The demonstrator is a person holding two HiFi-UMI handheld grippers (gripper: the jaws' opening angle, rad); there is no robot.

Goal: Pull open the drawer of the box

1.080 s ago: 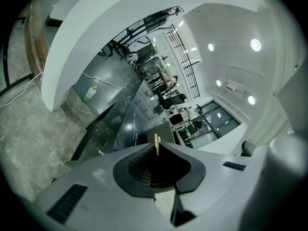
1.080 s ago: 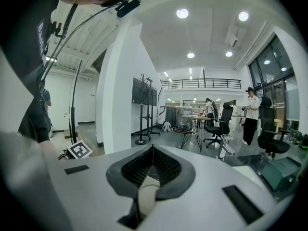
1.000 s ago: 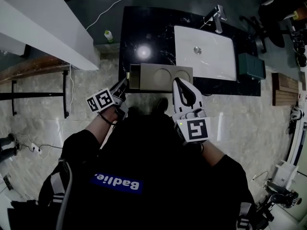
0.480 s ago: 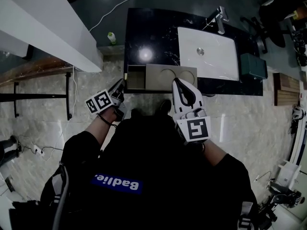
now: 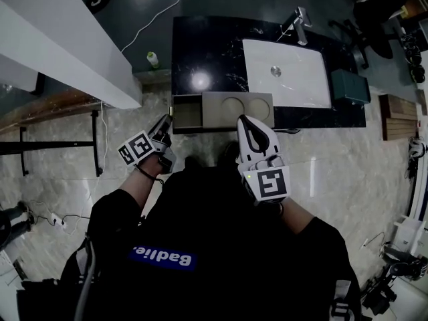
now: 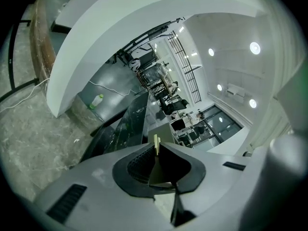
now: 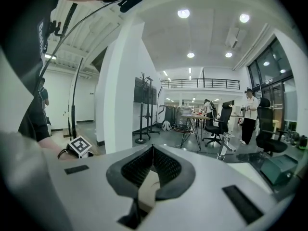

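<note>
- Nearest the person, the right gripper points forward, its jaws shut together with nothing between them. Its tip lies at the near edge of the box.
- To the left, the left gripper reaches toward the box's left end, its jaws clamped on a thin pale tab at the end of the drawer.
- Just beyond, the drawer stands pulled out of the box's left end, its hollow open from above.
- The box is grey-tan with two round marks on top and sits along the near edge of a dark stone bench.
- Behind the box and to the right, a white sink is set into the bench, with a tap at its far rim.
- Farthest left, a small bottle stands on the floor beside the bench.
</note>
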